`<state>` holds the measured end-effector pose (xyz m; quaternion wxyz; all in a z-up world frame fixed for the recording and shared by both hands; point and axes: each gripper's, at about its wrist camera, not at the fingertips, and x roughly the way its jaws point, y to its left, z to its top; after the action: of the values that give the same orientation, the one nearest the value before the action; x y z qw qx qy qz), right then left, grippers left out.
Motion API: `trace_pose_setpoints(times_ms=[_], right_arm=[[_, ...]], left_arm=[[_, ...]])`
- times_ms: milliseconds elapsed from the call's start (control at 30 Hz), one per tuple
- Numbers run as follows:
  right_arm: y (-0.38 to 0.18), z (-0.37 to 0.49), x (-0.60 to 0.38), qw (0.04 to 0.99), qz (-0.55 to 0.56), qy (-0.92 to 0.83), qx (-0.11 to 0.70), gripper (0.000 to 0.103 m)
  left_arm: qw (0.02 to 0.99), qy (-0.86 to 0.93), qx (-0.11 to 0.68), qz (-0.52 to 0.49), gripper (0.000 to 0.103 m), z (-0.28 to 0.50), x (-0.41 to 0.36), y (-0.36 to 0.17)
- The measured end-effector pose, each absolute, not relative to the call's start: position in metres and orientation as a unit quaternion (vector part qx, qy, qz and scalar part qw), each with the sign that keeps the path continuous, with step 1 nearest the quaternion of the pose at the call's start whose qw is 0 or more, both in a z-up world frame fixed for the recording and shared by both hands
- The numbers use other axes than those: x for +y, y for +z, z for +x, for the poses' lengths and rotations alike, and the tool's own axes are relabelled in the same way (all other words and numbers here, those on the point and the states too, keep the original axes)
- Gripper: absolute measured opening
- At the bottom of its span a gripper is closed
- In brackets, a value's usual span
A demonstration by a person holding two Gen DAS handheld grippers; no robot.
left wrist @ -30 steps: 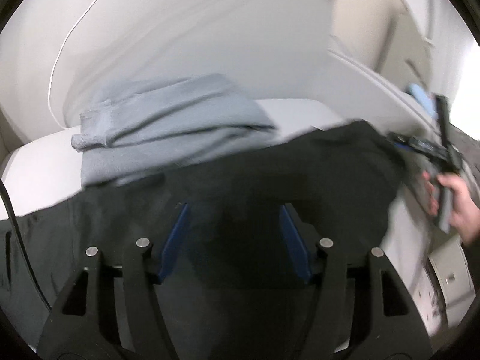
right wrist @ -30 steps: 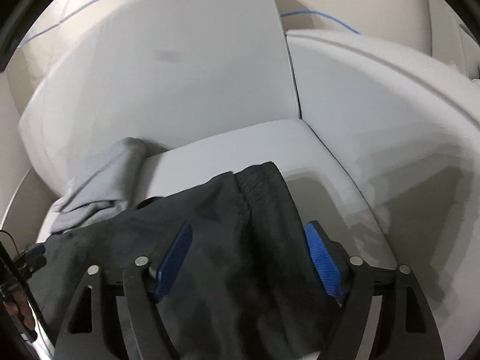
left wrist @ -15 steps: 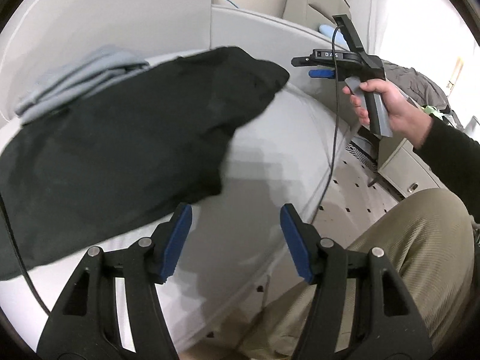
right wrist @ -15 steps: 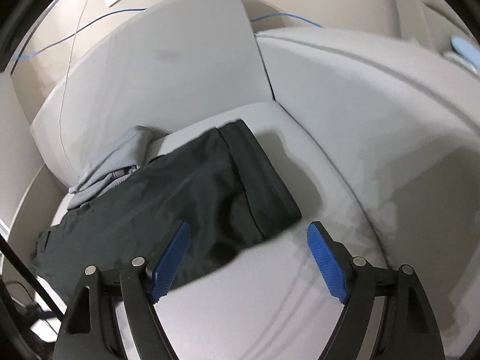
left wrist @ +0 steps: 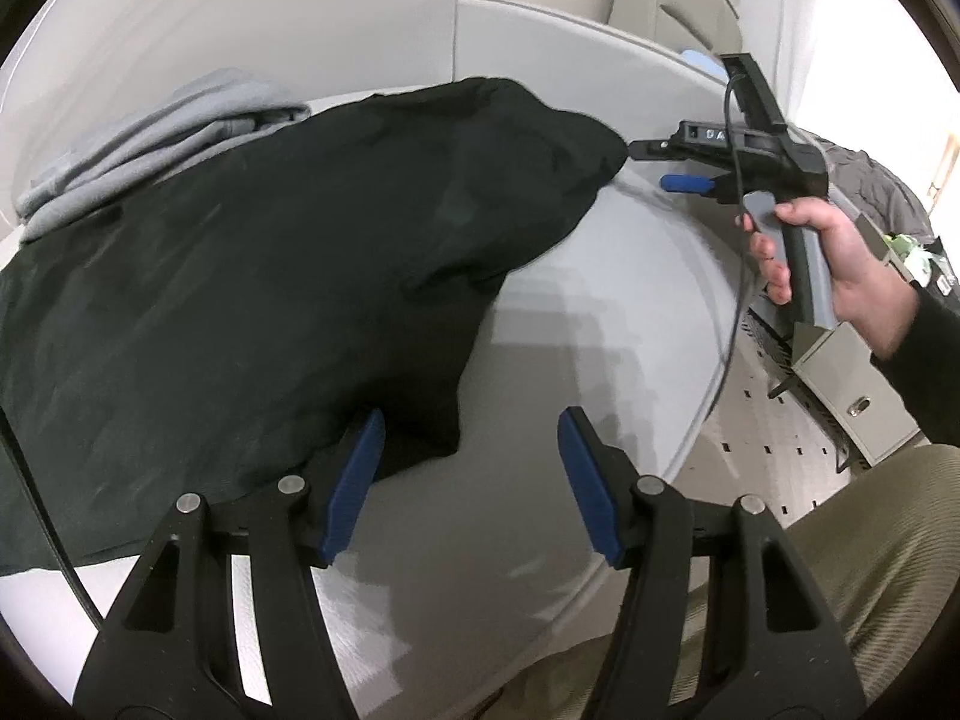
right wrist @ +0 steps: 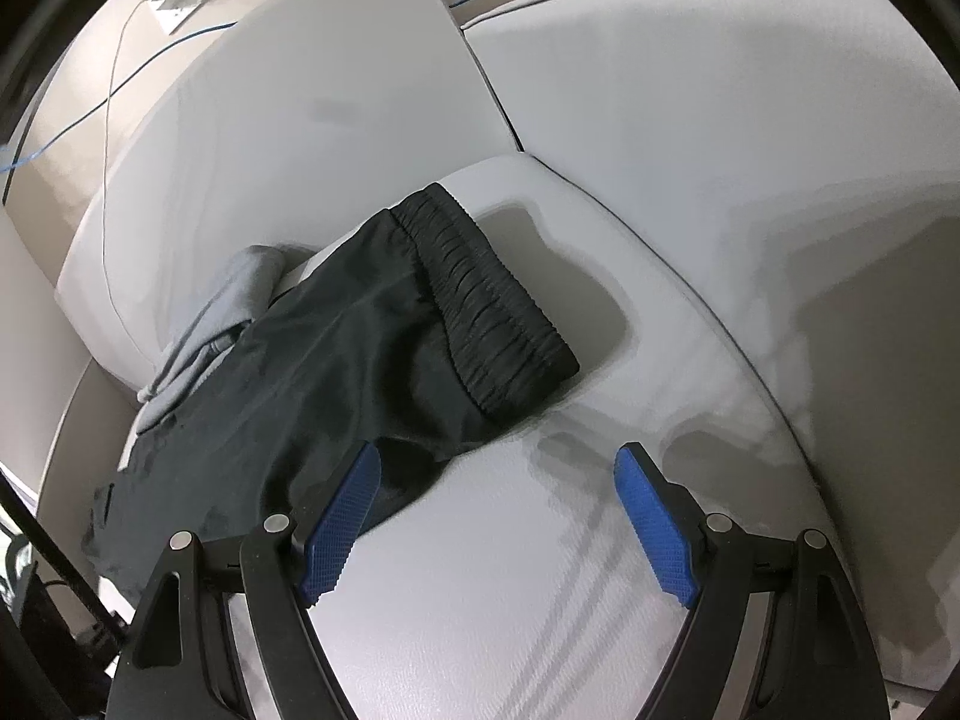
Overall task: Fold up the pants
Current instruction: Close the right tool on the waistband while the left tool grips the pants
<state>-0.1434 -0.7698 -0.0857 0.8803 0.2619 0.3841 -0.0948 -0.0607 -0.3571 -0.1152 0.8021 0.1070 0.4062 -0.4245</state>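
Note:
Black pants (left wrist: pixel 270 276) lie spread on the grey sofa seat (left wrist: pixel 588 330), their elastic waistband (right wrist: pixel 492 300) at the right end. My left gripper (left wrist: pixel 468 468) hovers over the seat's front. Its jaws are closing with only bare cushion between them, and the pants' lower edge shows just behind the left pad (left wrist: pixel 354 480). My right gripper (right wrist: pixel 498 510) stands open over bare cushion, near the waistband corner, holding nothing. In the left wrist view a hand (left wrist: pixel 840 264) holds the right gripper (left wrist: pixel 660 167) just right of the pants' end.
A folded grey garment (left wrist: pixel 150 144) lies behind the pants against the backrest (right wrist: pixel 288 138). Blue and white cables (right wrist: pixel 120 78) run to a wall socket. A person's leg in olive trousers (left wrist: pixel 852 540), a perforated floor (left wrist: pixel 774 444) and a drawer cabinet (left wrist: pixel 852 384) are at the right.
Both grippers have pulled back from over the pants toward the seat's front edge. The pants now lie flat on the cushion, clear of the pads. The left view swung right, showing the hand.

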Motion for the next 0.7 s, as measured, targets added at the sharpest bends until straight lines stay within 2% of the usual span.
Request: trace_pose_setpoints(times_ms=[100,133,500,533,600,700], right_arm=[[-0.09,-0.139,-0.771,0.877,0.271,-0.096,0.386,0.082],[-0.092,-0.138,-0.772,0.875,0.279,-0.095,0.384,0.082],[-0.108,-0.127,-0.786,0.855,0.341,-0.103,0.377,0.082],[-0.108,-0.125,-0.787,0.855,0.343,-0.105,0.374,0.082],[-0.107,-0.124,-0.789,0.855,0.341,-0.115,0.374,0.082],[-0.107,-0.114,-0.79,0.852,0.342,-0.133,0.372,0.082]], left_arm=[[0.798,-0.418,0.42,0.108,0.037,-0.061,-0.359,-0.122],[0.798,-0.417,0.421,0.112,0.034,-0.063,-0.36,-0.124],[0.808,-0.408,0.416,0.088,0.033,-0.054,-0.373,-0.129],[0.81,-0.406,0.415,0.087,0.03,-0.053,-0.373,-0.13],[0.816,-0.393,0.415,0.084,0.005,-0.049,-0.373,-0.131],[0.814,-0.397,0.418,0.071,0.002,-0.043,-0.367,-0.132]])
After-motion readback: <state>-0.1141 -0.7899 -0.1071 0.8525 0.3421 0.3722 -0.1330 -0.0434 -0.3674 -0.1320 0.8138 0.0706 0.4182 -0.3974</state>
